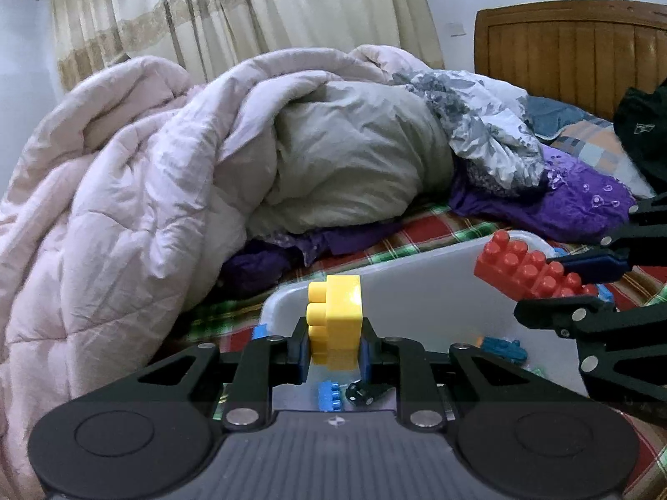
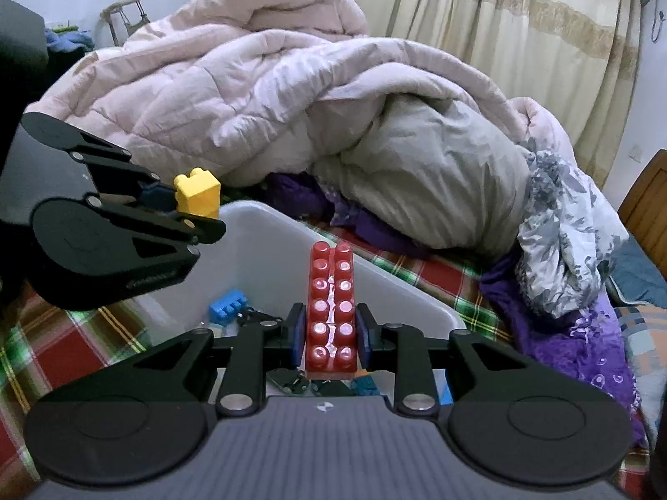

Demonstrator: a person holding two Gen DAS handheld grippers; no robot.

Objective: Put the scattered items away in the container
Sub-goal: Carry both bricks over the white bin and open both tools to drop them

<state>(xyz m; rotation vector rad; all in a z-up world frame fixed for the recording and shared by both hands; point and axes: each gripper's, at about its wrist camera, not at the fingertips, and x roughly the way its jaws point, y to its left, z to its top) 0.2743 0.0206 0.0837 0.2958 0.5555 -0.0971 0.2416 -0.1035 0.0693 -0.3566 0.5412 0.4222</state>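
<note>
Two loads are gripped over the white bin (image 2: 258, 225): left fingers (image 1: 333, 354) clamp the yellow brick (image 1: 335, 316), right fingers (image 2: 331, 339) the red brick (image 2: 331, 304). Next, I judge: part both pairs, dropping bricks inside.

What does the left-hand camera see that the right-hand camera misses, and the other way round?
Only the left wrist view shows the wooden headboard and a dark teal toy lying in the bin. Only the right wrist view shows the chair by the far wall and the studded top of the red brick head-on. Both show the white bin, the left gripper clamping the yellow brick, the right gripper clamping the red brick, a blue brick inside the bin, the pink quilt and the plaid sheet.
</note>
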